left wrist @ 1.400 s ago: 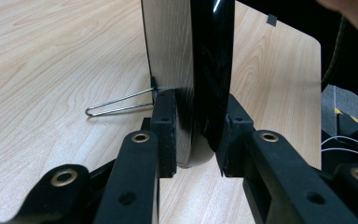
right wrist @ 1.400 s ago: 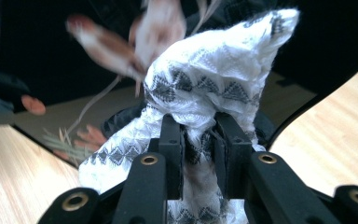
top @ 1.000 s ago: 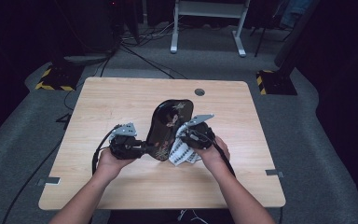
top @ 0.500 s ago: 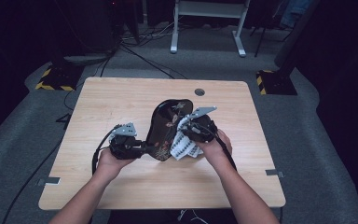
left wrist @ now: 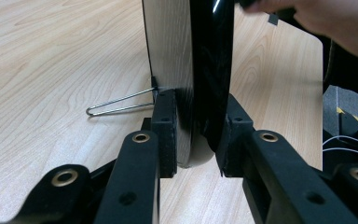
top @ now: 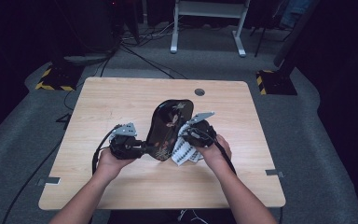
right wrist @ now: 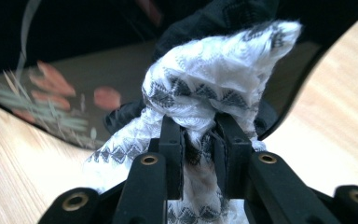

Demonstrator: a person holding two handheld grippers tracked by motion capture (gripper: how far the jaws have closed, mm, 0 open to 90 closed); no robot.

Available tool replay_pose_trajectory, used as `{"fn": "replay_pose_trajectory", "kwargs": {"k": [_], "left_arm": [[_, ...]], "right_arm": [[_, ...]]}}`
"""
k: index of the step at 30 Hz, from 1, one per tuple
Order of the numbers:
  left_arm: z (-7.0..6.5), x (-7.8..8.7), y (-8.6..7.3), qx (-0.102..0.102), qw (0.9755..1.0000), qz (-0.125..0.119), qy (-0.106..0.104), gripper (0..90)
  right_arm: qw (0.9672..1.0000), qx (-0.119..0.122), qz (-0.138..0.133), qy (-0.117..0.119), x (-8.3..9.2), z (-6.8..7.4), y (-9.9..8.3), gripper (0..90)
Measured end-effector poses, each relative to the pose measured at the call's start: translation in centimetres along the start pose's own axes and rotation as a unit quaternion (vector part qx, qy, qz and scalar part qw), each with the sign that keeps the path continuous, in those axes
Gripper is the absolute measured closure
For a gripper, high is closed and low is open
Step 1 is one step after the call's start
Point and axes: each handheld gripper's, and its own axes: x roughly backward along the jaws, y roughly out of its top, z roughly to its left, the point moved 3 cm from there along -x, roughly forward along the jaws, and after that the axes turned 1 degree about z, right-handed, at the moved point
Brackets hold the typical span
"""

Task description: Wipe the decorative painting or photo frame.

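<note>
Tray: glossy black lacquered tray with a painted flower-and-grass pattern (top: 168, 128), tipped up on edge near the table's middle, its far end pointing to about 1 o'clock.
Left grip: the left gripper (top: 142, 148) pinches the tray's near rim, one pad on the pale back, one on the black face (left wrist: 212, 70).
Cloth: white cloth with black zigzag print (top: 182, 150), bunched at 3 o'clock of the tray, pinched by the right gripper (top: 185, 136) and pressed against the painted face (right wrist: 200, 100).
Hidden: the cloth covers part of the pattern; a thin wire leg (left wrist: 119, 103) behind the tray is partly cut off.
Room: light wooden table (top: 121, 100) lies bare at 12, 9 and 6 o'clock; edges well apart.
Change: the right gripper has shifted slightly on the tray; the left has kept its place.
</note>
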Motion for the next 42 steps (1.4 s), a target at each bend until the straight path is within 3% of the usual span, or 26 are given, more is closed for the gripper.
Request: {"fn": "replay_pose_trajectory", "kwargs": {"k": [6, 11, 17, 21, 27, 32, 39, 42], "left_arm": [[0.1, 0.1, 0.0, -0.001, 1.0, 0.001, -0.001, 73.5], [0.2, 0.3, -0.1, -0.002, 1.0, 0.0, -0.002, 74.6], [0.2, 0.3, -0.1, -0.002, 1.0, 0.0, 0.0, 74.7], [0.2, 0.3, -0.1, -0.002, 1.0, -0.001, 0.0, 75.0], [0.3, 0.4, -0.2, -0.005, 1.0, 0.0, 0.003, 75.9], [0.4, 0.5, -0.2, -0.005, 1.0, -0.002, 0.005, 76.7], [0.4, 0.6, -0.2, -0.006, 1.0, -0.002, 0.008, 77.2], [0.5, 0.6, -0.2, -0.006, 0.9999, -0.002, 0.008, 77.3]], "right_arm": [[0.9994, -0.003, -0.034, -0.01, 2.2, -0.7, 1.9, 75.4], [0.9988, -0.008, -0.046, -0.009, 2.3, -0.5, 1.3, 75.4], [1.0, -0.009, -0.001, 0.001, -0.7, 0.4, -1.5, 75.5], [0.9999, -0.009, 0.006, 0.002, -0.7, 0.4, -1.6, 75.7], [0.9991, -0.004, -0.042, -0.011, 2.4, -0.2, 1.1, 75.6], [0.9984, -0.008, -0.055, -0.009, 2.8, -0.3, 1.0, 75.5], [0.9999, -0.01, -0.008, -0.003, -0.3, 0.4, -1.9, 75.6], [1.0, -0.008, -0.003, -0.002, -0.1, 0.3, -1.8, 75.7]]}}
